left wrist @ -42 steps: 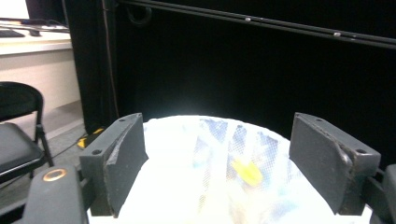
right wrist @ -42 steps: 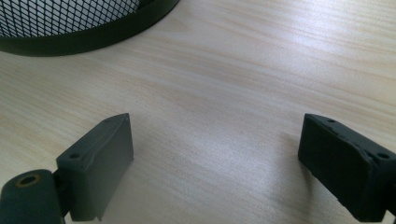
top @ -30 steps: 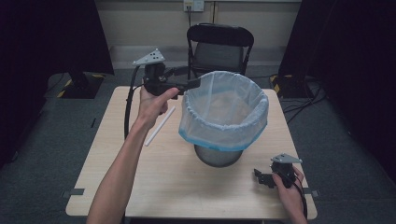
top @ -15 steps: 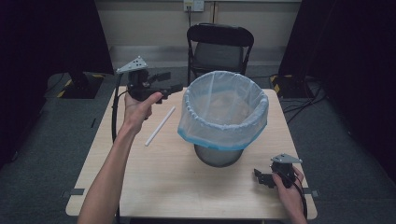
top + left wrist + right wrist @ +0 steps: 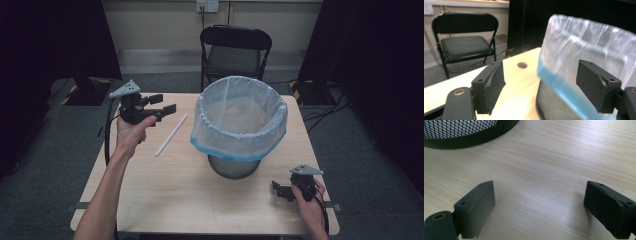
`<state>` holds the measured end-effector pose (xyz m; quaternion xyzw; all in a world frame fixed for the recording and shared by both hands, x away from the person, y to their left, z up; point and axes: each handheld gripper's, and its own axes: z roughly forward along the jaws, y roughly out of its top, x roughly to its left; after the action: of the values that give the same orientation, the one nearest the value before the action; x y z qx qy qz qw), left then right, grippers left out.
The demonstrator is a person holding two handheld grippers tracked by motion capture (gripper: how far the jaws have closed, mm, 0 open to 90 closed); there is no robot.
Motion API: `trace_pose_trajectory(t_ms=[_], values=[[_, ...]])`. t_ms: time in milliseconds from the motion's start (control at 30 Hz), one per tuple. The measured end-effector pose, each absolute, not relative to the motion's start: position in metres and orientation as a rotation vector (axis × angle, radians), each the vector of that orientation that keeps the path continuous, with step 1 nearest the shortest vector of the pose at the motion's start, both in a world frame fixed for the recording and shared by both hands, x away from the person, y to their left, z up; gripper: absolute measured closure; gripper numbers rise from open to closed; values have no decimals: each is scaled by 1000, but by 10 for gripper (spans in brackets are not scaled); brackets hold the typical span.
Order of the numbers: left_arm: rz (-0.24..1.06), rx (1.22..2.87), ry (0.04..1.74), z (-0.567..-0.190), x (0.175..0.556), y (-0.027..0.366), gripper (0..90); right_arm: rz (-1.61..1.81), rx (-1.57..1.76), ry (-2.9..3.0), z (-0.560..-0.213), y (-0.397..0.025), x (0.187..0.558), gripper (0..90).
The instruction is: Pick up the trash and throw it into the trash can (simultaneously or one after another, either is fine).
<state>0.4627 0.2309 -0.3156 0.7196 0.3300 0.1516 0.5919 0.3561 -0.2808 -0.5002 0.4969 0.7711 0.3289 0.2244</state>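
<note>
Wire bin [image 5: 234, 167] lined with a clear, blue-edged bag [image 5: 239, 117], standing at mid-table, nearer the far edge. White stick [image 5: 171, 135] lying flat on the table [image 5: 165, 200] left of the bin, slanted toward the far edge, apart from both grippers. Left gripper [image 5: 167, 107] held above the far left corner, jaws spread wide, nothing between them, pointed at the bag. Right gripper [image 5: 278, 190] resting low by the near right corner, jaws spread wide, empty, facing the bin's base. Folding chair [image 5: 235, 50] beyond the far edge.
</note>
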Motion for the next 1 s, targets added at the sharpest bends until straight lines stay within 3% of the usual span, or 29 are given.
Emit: trace_pose_trajectory(t_ms=[433,500,1000], values=[[380,1800,925,-367,456,262,228,907,1372,2127,-500,-281,356,92],[351,1807,956,-374,456,266,265,907,1373,2127,-500,-281,356,92],[292,1906,1068,-443,460,273,292,906,1374,2126,-500,-281,356,92]])
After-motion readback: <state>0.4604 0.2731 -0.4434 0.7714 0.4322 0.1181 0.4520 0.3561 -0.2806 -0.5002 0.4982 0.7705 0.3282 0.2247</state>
